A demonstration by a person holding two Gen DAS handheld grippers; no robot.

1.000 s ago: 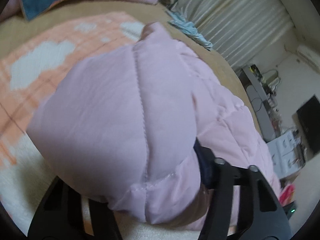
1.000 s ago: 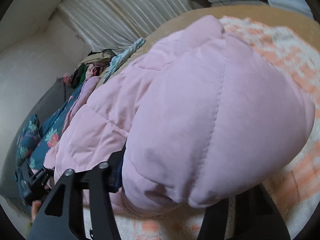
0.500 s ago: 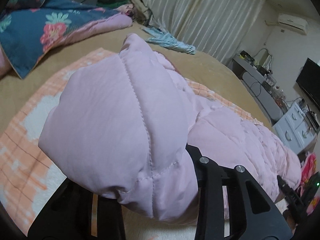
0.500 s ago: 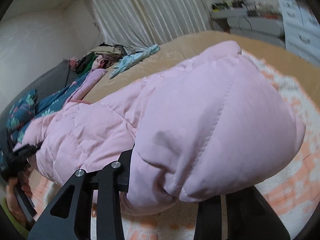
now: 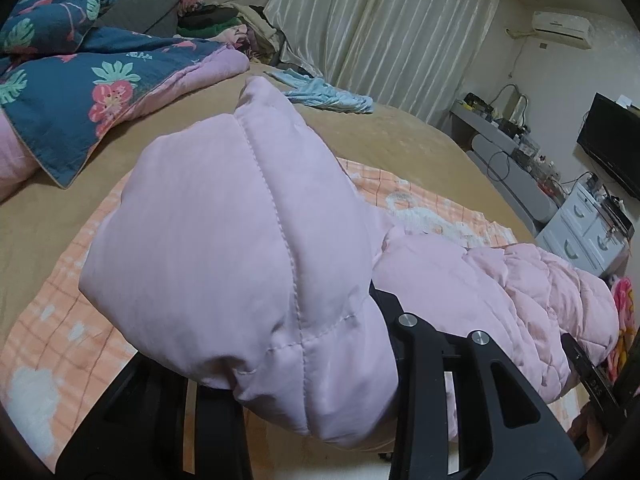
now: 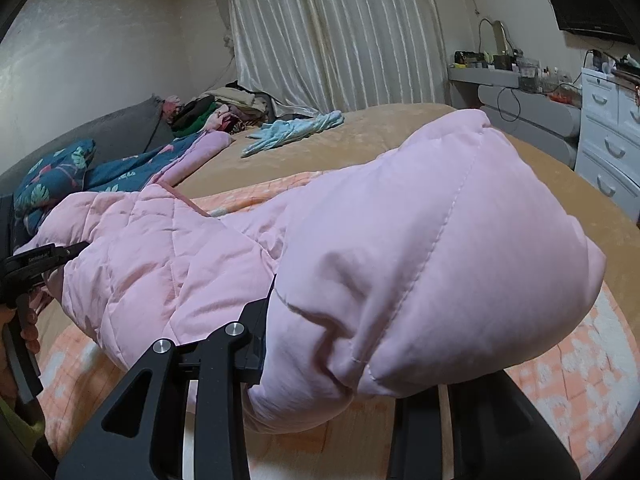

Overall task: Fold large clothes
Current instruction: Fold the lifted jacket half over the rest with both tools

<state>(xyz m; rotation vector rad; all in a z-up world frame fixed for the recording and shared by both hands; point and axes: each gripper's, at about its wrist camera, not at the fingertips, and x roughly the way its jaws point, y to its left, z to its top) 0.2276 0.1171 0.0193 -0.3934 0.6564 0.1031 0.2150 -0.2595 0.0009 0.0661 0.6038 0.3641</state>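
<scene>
A pale pink quilted down jacket [image 5: 224, 220] hangs stretched between both grippers above an orange checked blanket [image 5: 60, 320] on the bed. My left gripper [image 5: 280, 360] is shut on one puffy end of it, and the padding bulges over the jaws and hides the fingertips. My right gripper [image 6: 352, 360] is shut on the other puffy end [image 6: 420, 240] in the same way. The quilted body [image 6: 160, 260] sags between them. Each view shows the other gripper at its edge: the right one [image 5: 580, 360], and the left one [image 6: 40, 260] with a hand on it.
A tan bed cover [image 5: 400, 140] lies under the blanket. A blue floral quilt [image 5: 60, 100] and a clothes pile [image 5: 224, 24] sit at the bed's far side, with a light blue garment [image 5: 328, 96] near them. White drawers [image 5: 592, 232], a desk and a TV [image 5: 612, 140] stand beside the bed.
Both grippers have risen with the jacket and rolled toward level, so the jacket ends sit higher above the blanket and more of the room shows.
</scene>
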